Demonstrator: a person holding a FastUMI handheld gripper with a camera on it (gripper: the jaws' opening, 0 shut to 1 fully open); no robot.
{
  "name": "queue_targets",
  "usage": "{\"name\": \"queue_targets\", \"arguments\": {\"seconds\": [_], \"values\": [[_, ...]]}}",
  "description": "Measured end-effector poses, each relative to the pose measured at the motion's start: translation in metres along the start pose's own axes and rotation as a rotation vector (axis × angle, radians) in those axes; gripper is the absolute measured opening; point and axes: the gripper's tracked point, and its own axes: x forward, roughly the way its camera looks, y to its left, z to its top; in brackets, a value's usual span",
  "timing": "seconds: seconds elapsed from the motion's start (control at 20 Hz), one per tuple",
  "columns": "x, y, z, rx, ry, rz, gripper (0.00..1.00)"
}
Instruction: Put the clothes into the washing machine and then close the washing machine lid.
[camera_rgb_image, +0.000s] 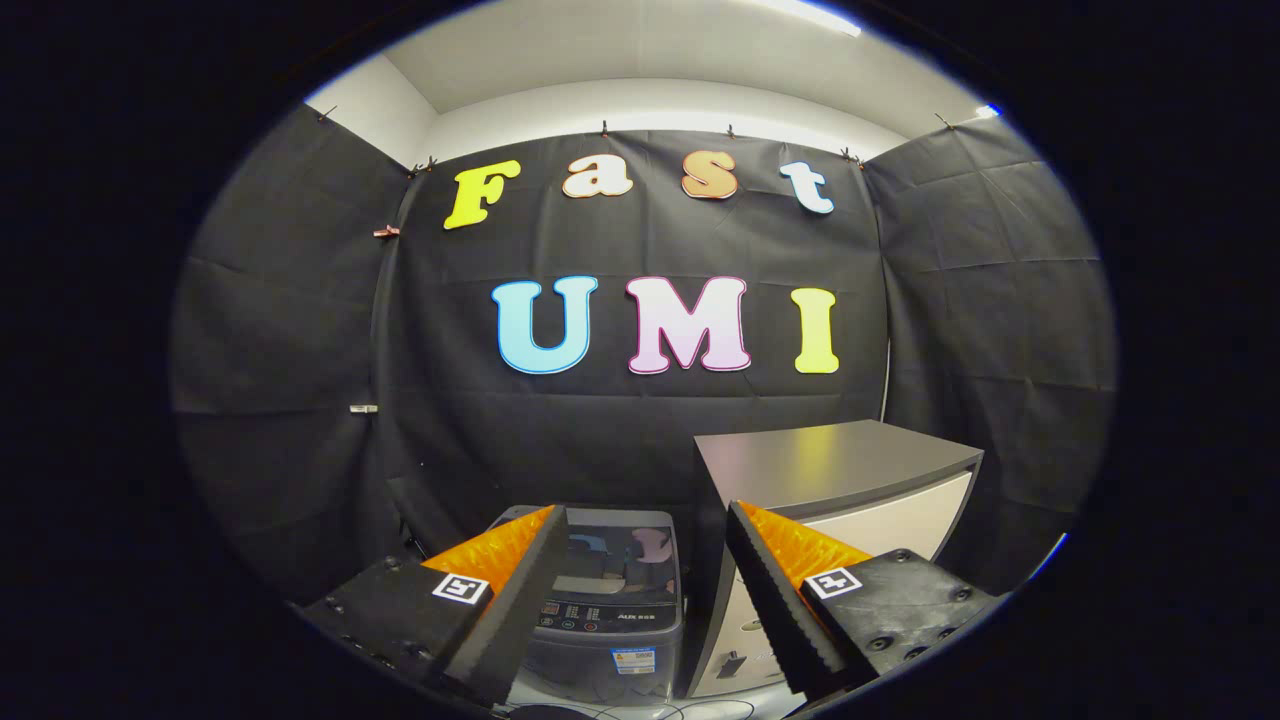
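Grey and glossy, one small top-loading washing machine (610, 600) stood low ahead of the gripper (645, 520), seen between and just beyond its two fingers, its lid down and mirroring the wall. The fingers were spread wide apart, holding nothing. One cabinet (835, 470) with a dark flat top and a pale front stood just beside the machine, on its right. Black cloth (300, 330) lined three sides of the booth, below a white wall and ceiling. I could not make out any clothes.
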Motion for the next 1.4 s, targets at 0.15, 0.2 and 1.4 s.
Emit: {"name": "queue_targets", "arguments": {"seconds": [0.15, 0.2, 1.4], "values": [[-0.002, -0.003, 0.002, -0.010, -0.004, -0.010, 0.99], [-0.003, -0.001, 0.004, -0.006, -0.010, -0.008, 0.99], [0.001, 0.000, -0.012, -0.047, 0.003, 0.005, 0.99]]}}
